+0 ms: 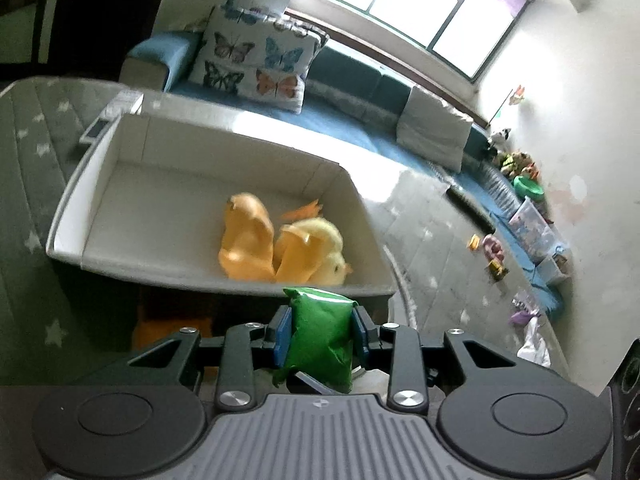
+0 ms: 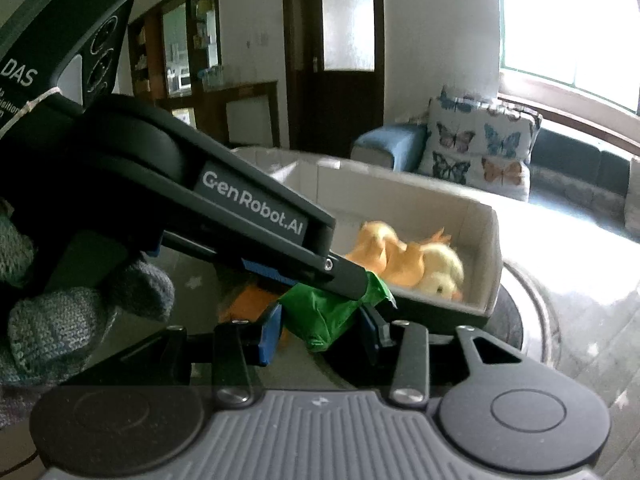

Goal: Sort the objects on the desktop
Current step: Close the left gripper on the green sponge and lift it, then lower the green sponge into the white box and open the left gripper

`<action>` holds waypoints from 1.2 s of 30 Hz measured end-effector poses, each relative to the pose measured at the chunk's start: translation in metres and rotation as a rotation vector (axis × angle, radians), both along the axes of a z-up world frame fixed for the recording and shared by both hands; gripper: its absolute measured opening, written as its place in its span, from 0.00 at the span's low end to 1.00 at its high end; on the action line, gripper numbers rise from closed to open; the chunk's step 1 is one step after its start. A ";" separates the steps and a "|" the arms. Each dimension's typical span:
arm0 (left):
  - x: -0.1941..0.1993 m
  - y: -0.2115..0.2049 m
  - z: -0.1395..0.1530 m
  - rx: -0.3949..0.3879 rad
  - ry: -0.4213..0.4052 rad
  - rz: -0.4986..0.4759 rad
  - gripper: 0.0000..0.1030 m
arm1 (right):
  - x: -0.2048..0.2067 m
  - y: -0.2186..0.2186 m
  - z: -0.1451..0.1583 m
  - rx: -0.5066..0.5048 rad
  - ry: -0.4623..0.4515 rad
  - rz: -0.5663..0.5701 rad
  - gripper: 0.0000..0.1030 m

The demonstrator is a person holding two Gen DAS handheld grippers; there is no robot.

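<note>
Green packet [image 1: 320, 336] sat pinched between the left tongs [image 1: 320, 338], just short of the grey bin [image 1: 100, 208] holding yellow plush toys [image 1: 288, 246]. Right tongs [image 2: 320, 330] stood spread around the same packet.

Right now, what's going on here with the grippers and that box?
A person wearing knit gloves is sorting things with two handheld grippers. The left gripper is shut on a green packet, held just short of the near wall of an open white box. Yellow and orange plush toys already lie inside the box. The right gripper sits close around the same packet, but the left gripper blocks the view, so whether it grips is unclear.
</note>
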State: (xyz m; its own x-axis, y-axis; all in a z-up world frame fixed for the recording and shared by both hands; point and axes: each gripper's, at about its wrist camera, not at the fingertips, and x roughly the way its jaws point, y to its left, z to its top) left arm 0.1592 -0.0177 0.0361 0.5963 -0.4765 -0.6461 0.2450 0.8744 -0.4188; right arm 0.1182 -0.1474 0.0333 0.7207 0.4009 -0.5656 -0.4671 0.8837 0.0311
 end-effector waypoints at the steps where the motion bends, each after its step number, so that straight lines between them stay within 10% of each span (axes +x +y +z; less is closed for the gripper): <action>1: 0.001 -0.001 0.003 -0.003 -0.011 0.000 0.34 | 0.001 0.000 0.003 0.001 -0.014 -0.003 0.40; 36: 0.048 -0.016 -0.007 -0.130 -0.094 -0.005 0.33 | 0.059 -0.023 0.007 -0.119 -0.129 -0.140 0.43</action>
